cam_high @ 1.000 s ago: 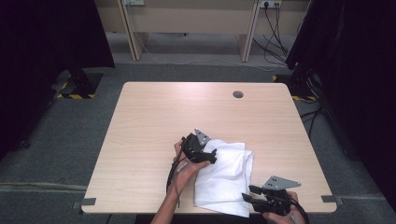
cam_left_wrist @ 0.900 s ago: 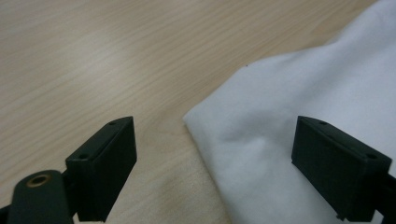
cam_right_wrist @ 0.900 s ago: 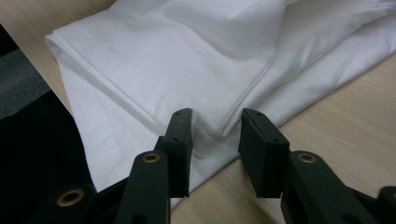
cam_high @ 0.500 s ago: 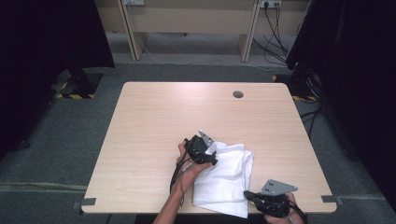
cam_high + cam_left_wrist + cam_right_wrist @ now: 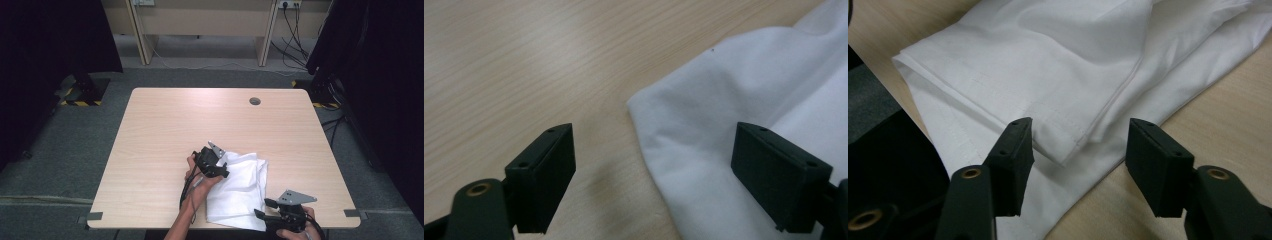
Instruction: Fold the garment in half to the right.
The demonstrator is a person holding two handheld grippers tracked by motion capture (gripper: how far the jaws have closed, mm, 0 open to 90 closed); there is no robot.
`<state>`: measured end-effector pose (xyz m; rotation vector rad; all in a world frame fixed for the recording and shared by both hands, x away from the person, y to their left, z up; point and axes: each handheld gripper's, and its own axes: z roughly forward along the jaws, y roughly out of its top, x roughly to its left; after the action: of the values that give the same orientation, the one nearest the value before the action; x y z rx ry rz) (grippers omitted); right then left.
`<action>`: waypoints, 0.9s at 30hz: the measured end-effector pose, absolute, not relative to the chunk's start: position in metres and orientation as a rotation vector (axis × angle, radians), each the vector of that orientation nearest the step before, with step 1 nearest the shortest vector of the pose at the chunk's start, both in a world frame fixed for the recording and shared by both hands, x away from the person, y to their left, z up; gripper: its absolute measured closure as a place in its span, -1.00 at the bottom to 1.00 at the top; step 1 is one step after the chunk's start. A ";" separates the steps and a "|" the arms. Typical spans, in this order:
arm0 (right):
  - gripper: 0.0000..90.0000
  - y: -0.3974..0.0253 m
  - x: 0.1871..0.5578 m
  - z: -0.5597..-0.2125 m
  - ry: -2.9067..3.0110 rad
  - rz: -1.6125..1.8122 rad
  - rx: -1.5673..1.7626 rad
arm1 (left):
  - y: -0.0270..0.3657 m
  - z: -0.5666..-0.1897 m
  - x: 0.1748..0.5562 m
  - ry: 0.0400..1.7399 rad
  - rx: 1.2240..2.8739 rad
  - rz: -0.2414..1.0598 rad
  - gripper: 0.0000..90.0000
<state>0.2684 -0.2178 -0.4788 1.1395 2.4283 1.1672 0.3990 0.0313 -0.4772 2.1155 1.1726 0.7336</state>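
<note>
cloth: a folded white cloth (image 5: 240, 187) is lying in the lower centre of the high view, its long axis running from upper centre toward the lower edge.
left gripper (image 5: 224, 167): jaws are standing spread, straddling the cloth's upper left corner (image 5: 636, 105).
right gripper (image 5: 260, 214): jaws are standing spread, gripping nothing, facing the layered hem corner (image 5: 1065, 155).
relation: each gripper is sitting at its own corner; the right is lining up closer.

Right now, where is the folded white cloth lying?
In the high view, the folded white cloth lies on the light wooden table, near-right, between both tools.
</note>
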 end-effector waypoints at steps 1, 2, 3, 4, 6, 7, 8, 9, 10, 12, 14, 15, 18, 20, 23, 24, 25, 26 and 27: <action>0.11 -0.215 0.270 -0.479 2.432 1.149 1.123 | 0.031 -0.477 0.399 1.173 2.122 0.739 -0.60; 0.20 -0.213 0.271 -0.480 2.439 1.136 1.106 | 0.031 -0.477 0.399 1.177 2.122 0.744 -0.59; 0.28 -0.211 0.272 -0.481 2.441 1.122 1.079 | 0.031 -0.476 0.399 1.177 2.126 0.752 -0.59; 0.39 -0.209 0.274 -0.480 2.441 1.101 1.063 | 0.032 -0.476 0.399 1.177 2.128 0.754 -0.59; 0.64 -0.208 0.279 -0.479 2.441 1.059 1.017 | 0.034 -0.476 0.402 1.184 2.128 0.756 -0.59; 0.72 -0.208 0.282 -0.479 2.439 1.044 0.998 | 0.036 -0.476 0.404 1.191 2.122 0.753 -0.60; 0.77 -0.207 0.284 -0.479 2.435 1.032 0.981 | 0.038 -0.476 0.406 1.199 2.119 0.746 -0.60; 0.80 -0.207 0.287 -0.479 2.432 1.018 0.965 | 0.040 -0.476 0.408 1.208 2.114 0.743 -0.60; 0.82 -0.207 0.289 -0.478 2.428 1.007 0.952 | 0.041 -0.476 0.410 1.214 2.112 0.737 -0.60; 0.83 -0.208 0.292 -0.476 2.421 1.005 0.942 | 0.044 -0.476 0.413 1.220 2.111 0.733 -0.60; 0.84 -0.208 0.292 -0.473 2.415 1.003 0.924 | 0.047 -0.476 0.415 1.223 2.114 0.728 -0.61; 0.85 -0.209 0.290 -0.470 2.410 1.004 0.913 | 0.047 -0.475 0.414 1.214 2.124 0.736 -0.60; 0.85 -0.209 0.281 -0.461 2.399 1.026 0.875 | 0.047 -0.475 0.412 1.206 2.124 0.747 -0.59; 0.86 -0.207 0.274 -0.455 2.400 1.036 0.848 | 0.047 -0.476 0.412 1.208 2.120 0.744 -0.58; 0.87 -0.206 0.263 -0.452 2.422 1.033 0.815 | 0.047 -0.475 0.413 1.213 2.121 0.736 -0.59; 0.87 -0.207 0.261 -0.453 2.430 1.029 0.817 | 0.047 -0.475 0.414 1.212 2.124 0.737 -0.60; 0.87 -0.207 0.259 -0.455 2.439 1.030 0.821 | 0.047 -0.476 0.414 1.215 2.119 0.736 -0.60; 0.87 -0.207 0.257 -0.458 2.445 1.035 0.829 | 0.047 -0.475 0.414 1.215 2.122 0.734 -0.60; 0.87 -0.207 0.256 -0.461 2.456 1.028 0.830 | 0.047 -0.475 0.415 1.214 2.122 0.735 -0.60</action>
<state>0.2562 -0.2074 -0.4613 0.8297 2.4559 1.0277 0.4145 0.0469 -0.4755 2.1222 1.2138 0.7349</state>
